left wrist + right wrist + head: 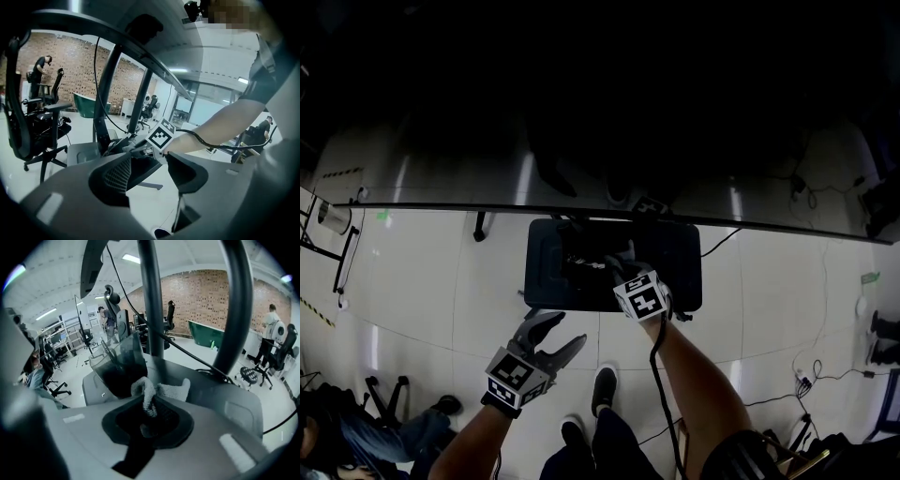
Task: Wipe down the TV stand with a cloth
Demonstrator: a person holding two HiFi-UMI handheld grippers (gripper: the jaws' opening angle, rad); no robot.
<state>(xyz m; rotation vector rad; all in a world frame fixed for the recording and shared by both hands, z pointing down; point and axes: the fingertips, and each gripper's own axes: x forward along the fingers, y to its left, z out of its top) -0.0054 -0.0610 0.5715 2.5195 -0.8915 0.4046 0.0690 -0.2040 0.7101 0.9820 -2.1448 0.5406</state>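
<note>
The TV stand's dark base plate (675,251) lies on the pale floor under the thin top edge of the screen (441,206). My right gripper (617,269) reaches down over the plate, shut on a white cloth (161,390). The cloth bunches out of the jaws just above the grey plate (211,392), beside the stand's two upright poles (152,310). My left gripper (565,330) hovers over the floor in front of the plate, open and with nothing in it. In the left gripper view, its fingers (117,176) frame the right gripper's marker cube (161,136) and the plate (84,152).
A black cable (661,375) trails from the right gripper down along the arm. The person's shoes (602,386) stand just in front of the plate. Cables and a power strip (803,380) lie on the floor at the right. Office chairs (42,122) and people stand farther off.
</note>
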